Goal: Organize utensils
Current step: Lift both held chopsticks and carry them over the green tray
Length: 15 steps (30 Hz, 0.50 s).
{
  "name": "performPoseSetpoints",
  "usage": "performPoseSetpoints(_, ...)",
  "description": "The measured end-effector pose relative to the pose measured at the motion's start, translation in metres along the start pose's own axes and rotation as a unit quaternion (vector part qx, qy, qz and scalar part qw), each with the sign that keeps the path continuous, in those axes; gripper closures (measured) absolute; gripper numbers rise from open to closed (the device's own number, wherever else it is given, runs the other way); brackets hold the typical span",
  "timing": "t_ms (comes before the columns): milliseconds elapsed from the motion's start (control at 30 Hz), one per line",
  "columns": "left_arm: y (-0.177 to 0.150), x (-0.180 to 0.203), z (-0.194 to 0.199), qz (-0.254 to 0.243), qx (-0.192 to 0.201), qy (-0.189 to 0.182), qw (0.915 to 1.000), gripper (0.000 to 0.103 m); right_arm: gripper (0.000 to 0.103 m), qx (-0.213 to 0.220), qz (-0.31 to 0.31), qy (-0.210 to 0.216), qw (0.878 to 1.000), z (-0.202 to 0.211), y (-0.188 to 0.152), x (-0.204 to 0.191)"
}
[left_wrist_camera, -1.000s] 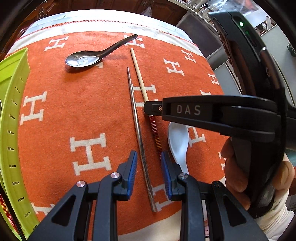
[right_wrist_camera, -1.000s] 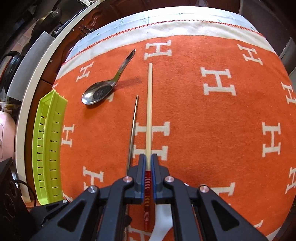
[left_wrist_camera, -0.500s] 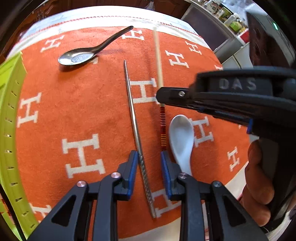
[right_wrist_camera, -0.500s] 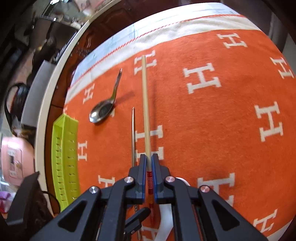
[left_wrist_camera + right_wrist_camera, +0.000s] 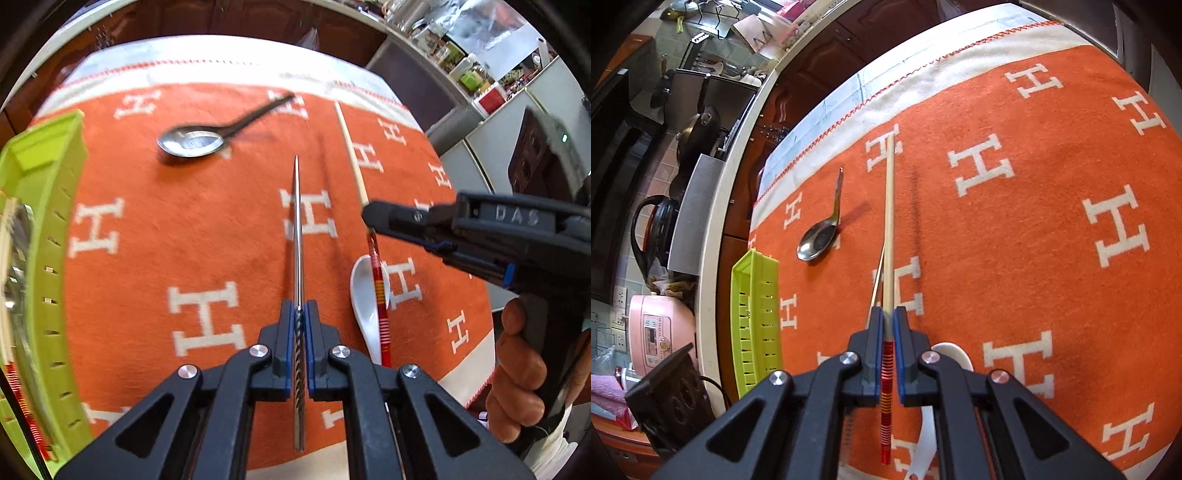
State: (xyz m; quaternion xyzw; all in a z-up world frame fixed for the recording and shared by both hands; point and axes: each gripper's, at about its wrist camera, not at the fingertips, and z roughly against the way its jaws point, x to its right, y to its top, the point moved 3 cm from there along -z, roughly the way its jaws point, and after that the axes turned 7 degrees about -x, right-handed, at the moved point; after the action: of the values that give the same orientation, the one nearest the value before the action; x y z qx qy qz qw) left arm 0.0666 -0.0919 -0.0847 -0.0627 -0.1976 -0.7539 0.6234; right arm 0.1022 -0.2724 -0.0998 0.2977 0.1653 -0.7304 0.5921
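- Left gripper (image 5: 300, 328): jaws closed on the slim steel chopstick with a twisted grip end (image 5: 297, 236). They have just been closing, with the chopstick between them. Its tip points straight ahead of the jaws, and it looks lifted clear of the cloth.
- Right gripper (image 5: 888, 347): jaws clamped on the pale wooden chopstick with a red-and-orange banded end (image 5: 889, 221), which runs forward from the pads; its shadow lies apart to the right, so I judge it raised.
- Seen from the left wrist, the right gripper (image 5: 369, 216) sits ahead and to the right, with the wooden chopstick (image 5: 351, 155) passing through it.
- White ceramic soup spoon (image 5: 364, 295): on the cloth, just right of the left jaws, under the banded end.
- Dark-handled steel spoon (image 5: 192, 142): on the cloth, ahead and left of both grippers.
- Lime-green slotted plastic basket (image 5: 48, 229): far left. It already holds some utensils, blurred; no count possible.
- Orange cloth with white H pattern (image 5: 184, 229) covers the table.
- Progress, my judgement: midway. Two chopsticks are in hand and not yet placed; two spoons are untouched.
- Count outside basket: two chopsticks, two spoons, one basket.
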Motion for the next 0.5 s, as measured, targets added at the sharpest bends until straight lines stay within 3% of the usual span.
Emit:
performPoseSetpoints(167, -0.003, -0.013, 0.010, 0.003, 0.010, 0.019, 0.9998, 0.101, 0.098, 0.000, -0.003, 0.008, 1.000, 0.002, -0.006, -0.002)
performPoseSetpoints(400, -0.025, -0.038, -0.005, 0.000, -0.019, 0.065, 0.9977, 0.101, 0.098, -0.009, 0.008, 0.008, 1.000, 0.000, -0.019, -0.007)
performPoseSetpoints(500, -0.028, -0.040, -0.004, -0.004, -0.007, 0.077, 0.9970, 0.100, 0.098, -0.015, 0.014, 0.008, 1.000, -0.003, -0.026, -0.009)
